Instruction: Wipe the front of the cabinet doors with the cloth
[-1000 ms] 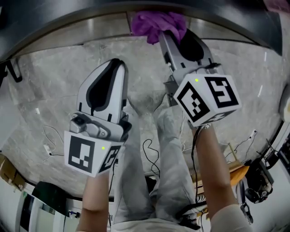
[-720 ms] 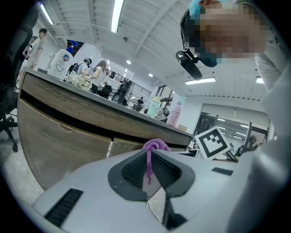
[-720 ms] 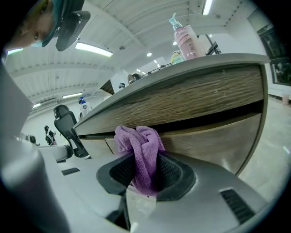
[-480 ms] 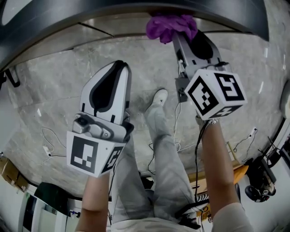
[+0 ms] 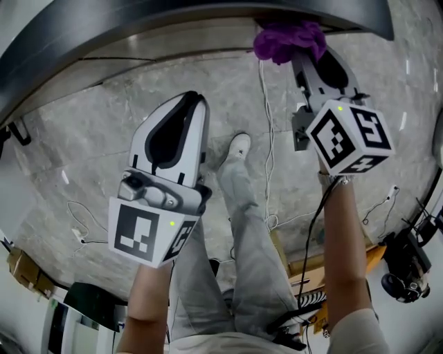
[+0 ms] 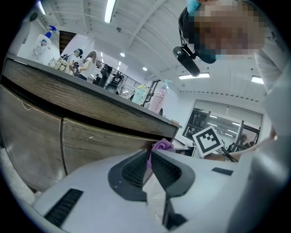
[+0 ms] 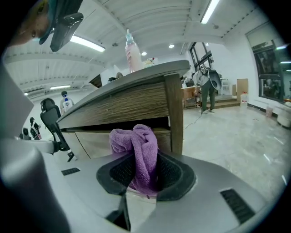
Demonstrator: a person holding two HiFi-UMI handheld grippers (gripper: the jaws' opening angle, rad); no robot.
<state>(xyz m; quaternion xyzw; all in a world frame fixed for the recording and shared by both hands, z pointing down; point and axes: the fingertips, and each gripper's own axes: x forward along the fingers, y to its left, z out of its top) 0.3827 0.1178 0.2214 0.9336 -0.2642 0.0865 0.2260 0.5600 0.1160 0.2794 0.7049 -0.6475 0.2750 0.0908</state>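
The purple cloth (image 7: 138, 152) is seen clamped in the right tool (image 5: 313, 57), whose jaws are closed on its lower folds while the rest is bunched above them. In the right gripper view the cloth is held up at the cabinet front, before the dark gap beneath the upper wooden band and just beside the end post (image 7: 175, 113). Whether it is pressed onto the wood cannot be told. In the head view the cloth is found directly under the dark edge of the surface (image 5: 208, 15).

The left tool (image 5: 185, 104) is held lower and well apart from the cabinet, out over the grey stone floor (image 5: 83, 138). Its jaws are drawn together to a narrow slit, and nothing is gripped between them. Through that slit, in the left gripper view, the cloth is glimpsed far off.

The cabinet doors (image 6: 36, 136) are shown as pale wood panels divided by a thin vertical seam, beneath a darker wooden band. A pink bottle (image 7: 132, 52) is seen standing on the surface.

On the floor between the two tools, a white shoe (image 5: 239, 146) and a thin pale cable (image 5: 267, 138) are visible.
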